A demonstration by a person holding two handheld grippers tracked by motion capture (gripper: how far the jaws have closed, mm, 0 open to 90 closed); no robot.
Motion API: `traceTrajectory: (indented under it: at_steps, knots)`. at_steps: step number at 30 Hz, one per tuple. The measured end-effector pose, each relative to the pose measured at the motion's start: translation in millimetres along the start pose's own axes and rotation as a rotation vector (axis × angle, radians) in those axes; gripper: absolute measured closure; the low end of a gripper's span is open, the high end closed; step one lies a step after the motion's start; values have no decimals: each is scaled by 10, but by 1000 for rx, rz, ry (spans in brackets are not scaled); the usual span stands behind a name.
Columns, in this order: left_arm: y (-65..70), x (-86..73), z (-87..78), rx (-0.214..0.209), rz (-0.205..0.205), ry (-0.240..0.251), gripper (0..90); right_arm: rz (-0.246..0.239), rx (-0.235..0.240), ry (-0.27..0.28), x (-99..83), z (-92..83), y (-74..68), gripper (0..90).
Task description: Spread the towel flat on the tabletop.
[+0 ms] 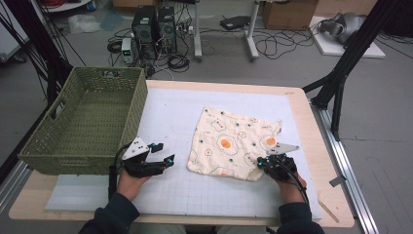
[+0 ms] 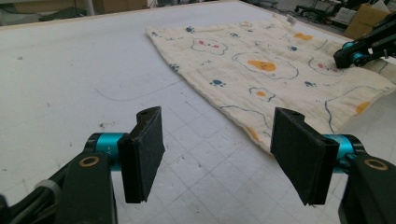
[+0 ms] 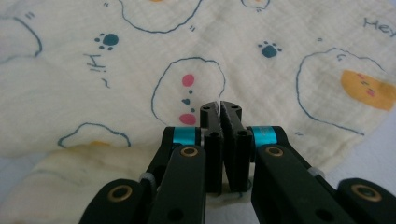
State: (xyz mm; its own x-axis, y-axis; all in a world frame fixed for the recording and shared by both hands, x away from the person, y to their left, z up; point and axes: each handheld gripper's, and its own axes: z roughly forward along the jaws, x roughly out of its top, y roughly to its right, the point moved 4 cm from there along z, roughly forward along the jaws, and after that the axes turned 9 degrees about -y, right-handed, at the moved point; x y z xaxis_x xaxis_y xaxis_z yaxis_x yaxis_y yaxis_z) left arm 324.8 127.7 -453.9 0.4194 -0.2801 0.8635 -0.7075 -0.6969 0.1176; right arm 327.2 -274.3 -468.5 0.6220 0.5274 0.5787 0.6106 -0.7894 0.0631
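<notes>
A cream patterned cloth (image 1: 236,142) lies spread flat right of the worktop's middle, reaching toward its near edge. The right gripper (image 1: 269,162) sits on the cloth's near right corner, jaws pinched together on the fabric. The left gripper (image 1: 163,161) hovers left of the cloth, jaws wide and empty, beside a green basket (image 1: 83,122) at the worktop's left edge

Soft crinkled cotton cloth (image 1: 234,144)
</notes>
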Motion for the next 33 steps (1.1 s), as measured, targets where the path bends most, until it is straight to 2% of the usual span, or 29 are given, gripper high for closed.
traceTrajectory:
  at_steps: [2, 4, 7, 11, 17, 21, 24, 28, 33]
  knots:
    - [0, -6, 8, 1, 0, -4, 347, 0, -10, 6, -13, -15, 31, 809]
    - [0, -8, 21, 0, -2, -9, 347, 10, -26, 28, -10, -46, 41, 694]
    - [-8, -4, 45, -1, -9, -19, 346, 36, -57, 110, 25, -112, 73, 476]
    - [-25, 38, 135, 26, -24, -40, 344, 58, -82, 157, 48, -166, 102, 353]
    - [18, 195, 331, 22, -10, -86, 349, 93, -106, 201, 44, -237, 161, 309]
    - [58, 321, 553, 7, -2, -122, 351, 105, -104, 207, 36, -265, 178, 308]
    - [65, 442, 740, 12, 7, -148, 380, 107, -107, 215, 39, -284, 178, 309]
    - [28, 552, 949, 41, -17, -171, 428, 108, -102, 217, 36, -282, 183, 309]
    - [-8, 580, 1173, 128, 42, -247, 458, 108, -98, 211, 28, -273, 188, 311]
